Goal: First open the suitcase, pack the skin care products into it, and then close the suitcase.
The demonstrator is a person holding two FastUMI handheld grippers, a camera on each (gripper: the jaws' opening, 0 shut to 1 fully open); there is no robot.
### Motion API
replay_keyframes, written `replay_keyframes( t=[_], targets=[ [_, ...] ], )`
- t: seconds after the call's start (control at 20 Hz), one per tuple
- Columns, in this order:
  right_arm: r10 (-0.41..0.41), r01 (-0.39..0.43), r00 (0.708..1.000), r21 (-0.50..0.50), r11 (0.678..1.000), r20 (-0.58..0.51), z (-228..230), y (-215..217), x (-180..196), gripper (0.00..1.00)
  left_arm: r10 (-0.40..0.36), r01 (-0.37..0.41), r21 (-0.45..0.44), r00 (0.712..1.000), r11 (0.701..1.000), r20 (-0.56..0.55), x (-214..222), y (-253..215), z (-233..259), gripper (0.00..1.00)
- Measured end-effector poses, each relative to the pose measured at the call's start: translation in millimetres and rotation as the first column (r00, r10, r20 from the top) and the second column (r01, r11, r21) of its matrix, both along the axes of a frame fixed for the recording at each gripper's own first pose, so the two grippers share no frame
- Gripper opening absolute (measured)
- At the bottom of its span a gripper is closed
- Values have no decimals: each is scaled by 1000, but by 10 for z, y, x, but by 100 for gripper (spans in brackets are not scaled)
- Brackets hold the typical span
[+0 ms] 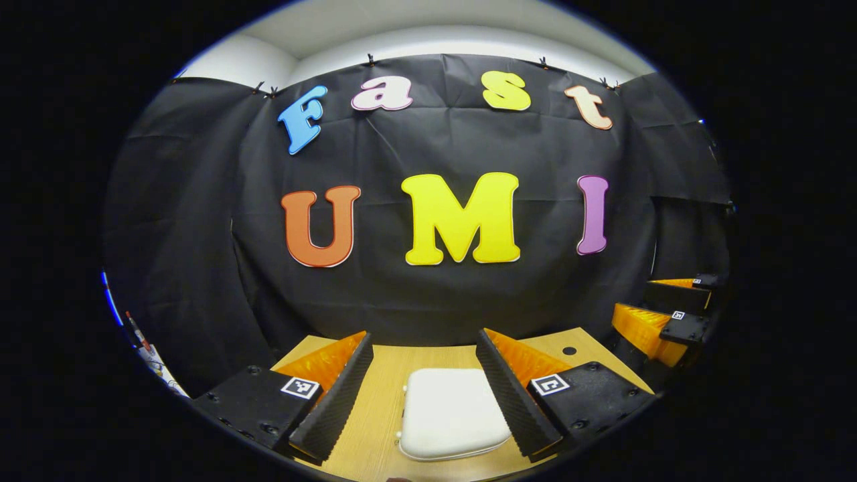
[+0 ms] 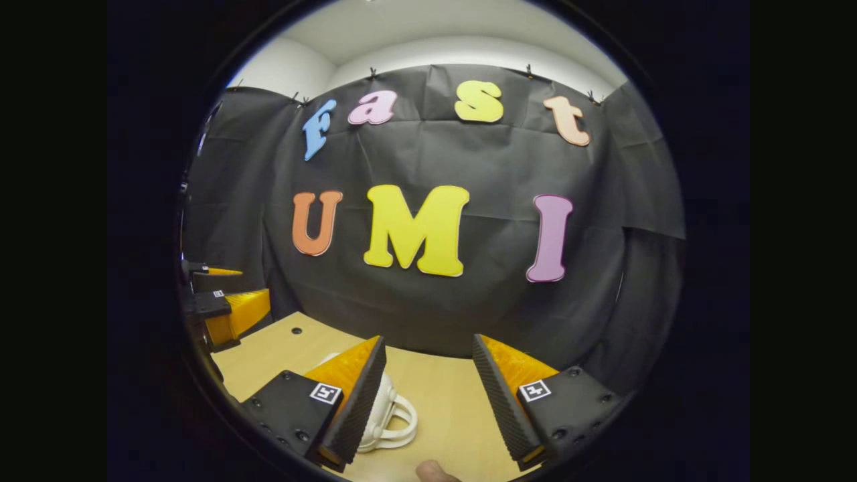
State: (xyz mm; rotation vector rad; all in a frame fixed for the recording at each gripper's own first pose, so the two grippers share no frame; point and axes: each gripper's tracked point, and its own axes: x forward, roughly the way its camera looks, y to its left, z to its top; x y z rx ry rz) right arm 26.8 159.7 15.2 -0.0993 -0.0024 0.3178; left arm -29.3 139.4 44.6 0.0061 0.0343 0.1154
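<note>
Left gripper view: the left tool (image 1: 425, 391) is hovering with fingers spread wide and nothing between them, framing the shut white suitcase (image 1: 450, 414) that is lying flat on the wooden bench (image 1: 381, 402), likely lining up to open it; the right tool (image 1: 659, 314) is waiting off to the side. Right gripper view: the right tool (image 2: 428, 395) is hanging open and empty too, the suitcase handle (image 2: 395, 422) is sitting just beside its left finger, and black cloth is walling the booth behind the bench.

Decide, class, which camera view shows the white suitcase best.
The left gripper view: the closed suitcase lies flat with its lid in plain sight between open fingers. The right gripper view shows mainly its handle end, partly behind a finger.
</note>
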Motion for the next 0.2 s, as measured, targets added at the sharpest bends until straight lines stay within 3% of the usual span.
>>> replay_keyframes(
  t=[0.2],
  targets=[
    [-22,22,1000,2,1000,-8,-40,112,13,78,-17,17,-16,1000,1000,18,61,110,-13,99]
  ],
)
